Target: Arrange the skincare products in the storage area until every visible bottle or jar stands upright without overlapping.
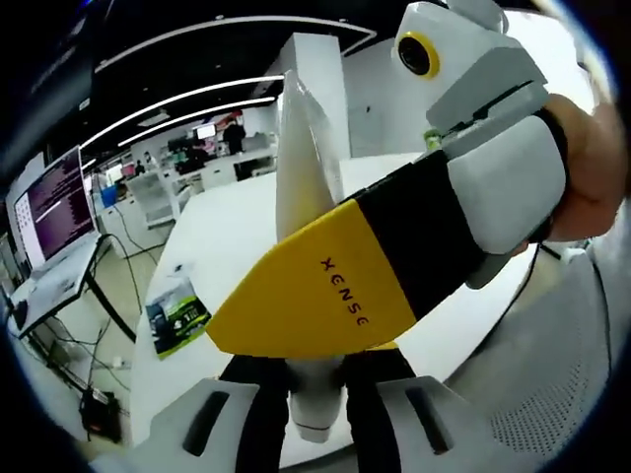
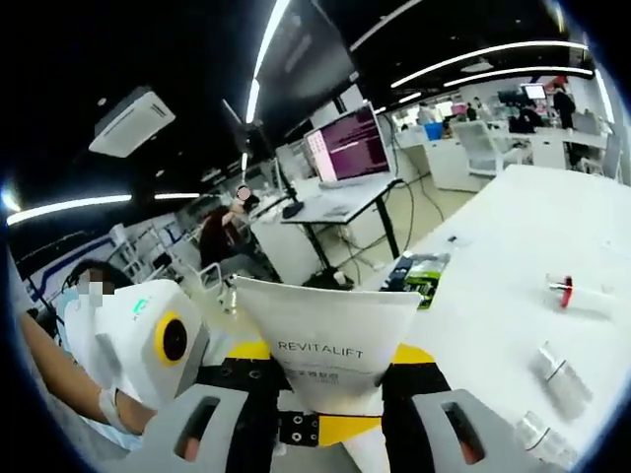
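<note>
- Both grippers are holding one white squeeze tube (image 2: 330,345), marked REVITALIFT, in mid-air above the white desk (image 2: 503,246); in the right gripper view its wide crimped end is filling the centre of the frame.
- The right gripper (image 2: 330,424) is clamping the tube low down, near its narrow end, with the jaws pressed to either side of it at the bottom centre.
- In the left gripper view the tube (image 1: 301,158) is rising edge-on from the bottom centre, and the left gripper (image 1: 315,414) is closing its jaws on the cap end.
- The right gripper (image 1: 394,256) is crossing that view from the upper right, a hand (image 1: 592,168) wrapped around its handle.
- With two grips on a soft tube, I judge that one should be easing off before the other is turning it, or the tube will twist.
- To stand it, the cap end should be going down flat on a bare patch of desk, well apart from the small vials (image 2: 557,370) at the lower right and the red-capped item (image 2: 564,288) beyond them.
</note>
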Demonstrator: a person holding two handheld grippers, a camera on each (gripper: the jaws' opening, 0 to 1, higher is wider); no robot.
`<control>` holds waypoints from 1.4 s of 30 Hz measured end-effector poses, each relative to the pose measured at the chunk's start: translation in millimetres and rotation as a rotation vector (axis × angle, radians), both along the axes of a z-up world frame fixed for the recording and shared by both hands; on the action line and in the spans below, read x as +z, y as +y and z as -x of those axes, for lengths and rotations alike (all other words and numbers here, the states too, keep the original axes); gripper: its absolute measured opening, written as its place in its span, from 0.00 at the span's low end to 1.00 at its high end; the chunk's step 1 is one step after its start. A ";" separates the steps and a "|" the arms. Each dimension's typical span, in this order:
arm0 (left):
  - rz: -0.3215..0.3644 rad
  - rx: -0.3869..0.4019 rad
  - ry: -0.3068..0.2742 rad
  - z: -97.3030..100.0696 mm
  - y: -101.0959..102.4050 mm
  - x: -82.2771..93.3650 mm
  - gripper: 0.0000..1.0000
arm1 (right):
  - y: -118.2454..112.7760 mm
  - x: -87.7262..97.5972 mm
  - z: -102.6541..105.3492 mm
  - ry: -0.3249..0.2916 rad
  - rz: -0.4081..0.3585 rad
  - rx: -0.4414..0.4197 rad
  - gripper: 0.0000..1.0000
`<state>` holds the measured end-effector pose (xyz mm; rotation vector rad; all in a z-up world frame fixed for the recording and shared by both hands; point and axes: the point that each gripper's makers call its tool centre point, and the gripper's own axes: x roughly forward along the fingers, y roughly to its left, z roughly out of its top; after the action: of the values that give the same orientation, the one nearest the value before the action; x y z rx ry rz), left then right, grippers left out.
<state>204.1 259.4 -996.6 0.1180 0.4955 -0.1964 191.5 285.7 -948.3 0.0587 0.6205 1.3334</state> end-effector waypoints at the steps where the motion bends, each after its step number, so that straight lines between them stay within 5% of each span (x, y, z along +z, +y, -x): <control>1: 0.006 0.009 0.006 -0.7 -0.3 -0.4 0.16 | -0.1 0.0 -3.5 0.010 -0.004 -0.024 0.35; 6: 0.016 0.035 0.037 0.1 3.0 -5.3 0.16 | 3.0 -7.8 -4.7 0.108 -0.002 -0.053 0.35; 11: 0.013 0.047 0.058 1.0 5.1 -8.9 0.15 | 3.1 -15.0 -3.2 0.117 0.024 -0.058 0.34; 18: 0.043 0.059 0.059 0.0 2.8 -10.1 0.17 | 0.5 -20.0 -2.5 0.052 0.070 -0.017 0.29; 23: -0.012 0.009 0.008 -2.6 -1.4 -5.1 0.21 | -3.1 -17.8 -7.1 0.070 0.053 -0.001 0.26; 29: -0.042 -0.014 -0.005 -3.8 -2.7 -4.3 0.19 | -8.0 -11.2 -20.7 -0.006 0.040 -0.006 0.26; 33: -0.055 -0.030 0.004 -3.4 -4.3 -6.5 0.18 | -14.6 -9.2 -37.3 -0.033 0.029 -0.035 0.26; 42: -0.055 -0.060 0.026 -3.2 -7.5 -10.8 0.16 | -47.3 2.1 -108.8 -0.102 0.027 -0.190 0.27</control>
<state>207.3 251.9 -1007.4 0.1843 0.5239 -0.2434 300.3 238.4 -946.2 0.0273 0.5327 1.1367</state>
